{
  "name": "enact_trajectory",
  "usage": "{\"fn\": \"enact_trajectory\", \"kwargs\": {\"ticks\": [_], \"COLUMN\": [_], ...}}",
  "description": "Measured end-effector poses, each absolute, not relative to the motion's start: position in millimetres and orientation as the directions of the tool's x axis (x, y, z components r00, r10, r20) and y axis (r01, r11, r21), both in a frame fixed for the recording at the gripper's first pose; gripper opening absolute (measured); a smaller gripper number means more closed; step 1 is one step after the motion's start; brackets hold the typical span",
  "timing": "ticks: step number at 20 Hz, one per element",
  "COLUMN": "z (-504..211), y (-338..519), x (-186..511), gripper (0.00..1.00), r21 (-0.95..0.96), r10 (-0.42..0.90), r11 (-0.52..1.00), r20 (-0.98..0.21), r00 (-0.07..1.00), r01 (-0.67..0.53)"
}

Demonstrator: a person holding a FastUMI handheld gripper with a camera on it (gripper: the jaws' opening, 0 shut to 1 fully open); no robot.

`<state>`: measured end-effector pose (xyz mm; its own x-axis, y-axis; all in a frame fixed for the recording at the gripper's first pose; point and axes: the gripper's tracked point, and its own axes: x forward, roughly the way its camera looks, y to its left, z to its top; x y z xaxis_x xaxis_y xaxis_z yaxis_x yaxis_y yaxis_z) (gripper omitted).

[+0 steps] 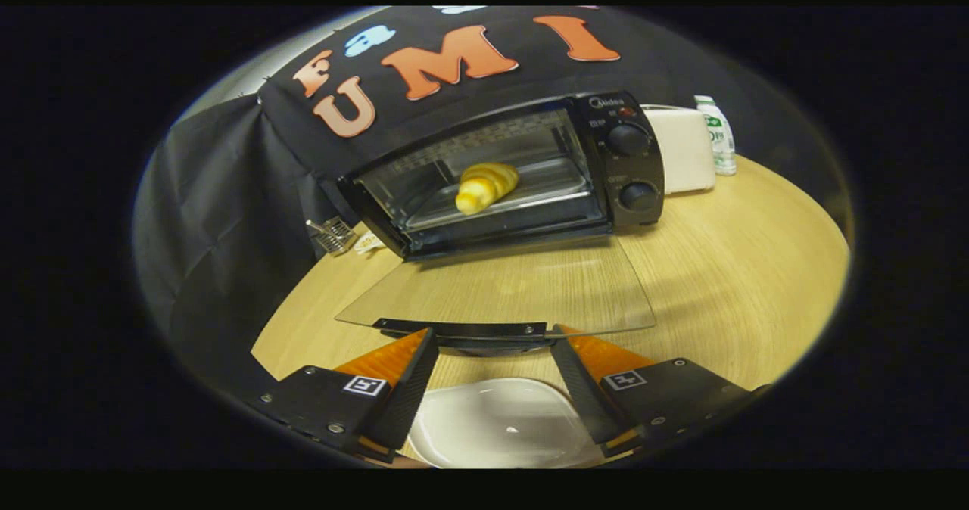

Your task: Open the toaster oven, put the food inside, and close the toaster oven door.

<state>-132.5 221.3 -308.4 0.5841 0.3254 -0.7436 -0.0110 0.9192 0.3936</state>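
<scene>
A black toaster oven (621,162) stands on the round wooden table with its glass door (500,290) folded down flat toward me. A golden croissant (486,186) lies on the tray inside the oven cavity. My gripper (493,337) is open, its fingertips spread just under the front edge of the door, at either end of the dark door handle (462,330). Nothing is between the fingers. A white empty plate (496,423) lies on the table below and between the fingers.
A white boxy appliance (685,150) and a small plastic bottle (718,135) stand right of the oven. A small metal wire piece (331,235) lies left of the oven by the black cloth. Bare wooden table (742,283) spreads to the right.
</scene>
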Motion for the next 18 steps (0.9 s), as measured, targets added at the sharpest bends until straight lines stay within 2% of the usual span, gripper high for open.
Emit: {"fn": "enact_trajectory", "kwargs": {"ticks": [5,7,12,18], "z": [-271.3,-256.8,-245.5,-240.1], "y": [220.7,220.5,219.0,217.4], "x": [-86.8,-68.0,-32.8,11.1], "gripper": [0.88,0.92,0.96,0.96], "r21": [0.41,0.419,0.448,0.458], "r10": [0.308,0.304,0.282,0.228], "r11": [0.912,0.908,0.894,0.887], "r20": [-0.66,-0.627,-0.581,-0.547], "r00": [0.685,0.717,0.764,0.806], "r01": [-0.016,-0.019,0.01,0.059]}}
